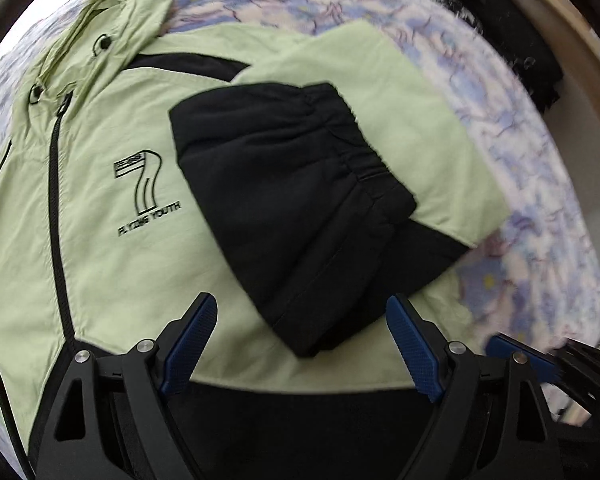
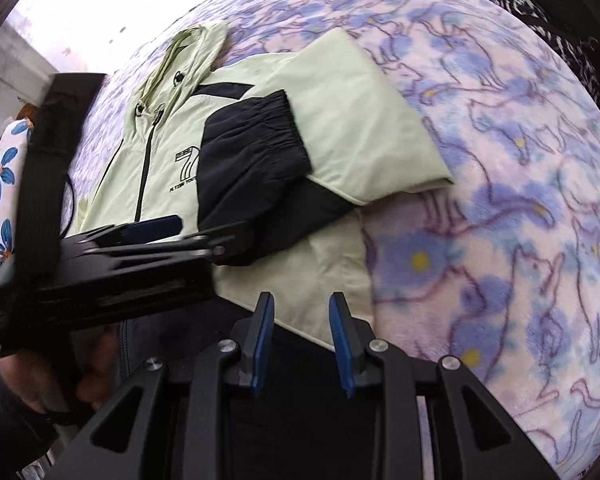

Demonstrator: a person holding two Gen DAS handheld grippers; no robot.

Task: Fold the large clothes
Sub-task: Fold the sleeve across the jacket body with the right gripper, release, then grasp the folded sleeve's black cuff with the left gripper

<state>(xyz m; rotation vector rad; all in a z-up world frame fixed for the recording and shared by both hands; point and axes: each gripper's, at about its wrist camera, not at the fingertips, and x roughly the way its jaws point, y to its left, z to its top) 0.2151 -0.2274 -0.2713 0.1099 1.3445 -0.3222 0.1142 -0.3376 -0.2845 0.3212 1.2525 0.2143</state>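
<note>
A pale green hooded jacket (image 1: pixel 112 264) with a black zip and a "7" logo lies front up on the bed. Its right sleeve is folded across the chest: a green upper part (image 1: pixel 400 112) and a black cuff end (image 1: pixel 284 184). My left gripper (image 1: pixel 302 312) hovers open and wide over the tip of that black sleeve, near the black hem (image 1: pixel 300 420). My right gripper (image 2: pixel 302 312) hangs over the jacket's lower right corner (image 2: pixel 332 280), jaws partly apart with nothing pressed between the pads. In the right wrist view the left gripper (image 2: pixel 160 224) shows side-on above the jacket (image 2: pixel 168 132).
The jacket rests on a fleece blanket (image 2: pixel 500 200) printed with blue cats and flowers. A flowered pillow (image 2: pixel 4 172) lies at the far left. Dark clothing (image 1: pixel 512 40) is heaped beyond the blanket's far right edge. A hand (image 2: pixel 92 360) holds the left gripper.
</note>
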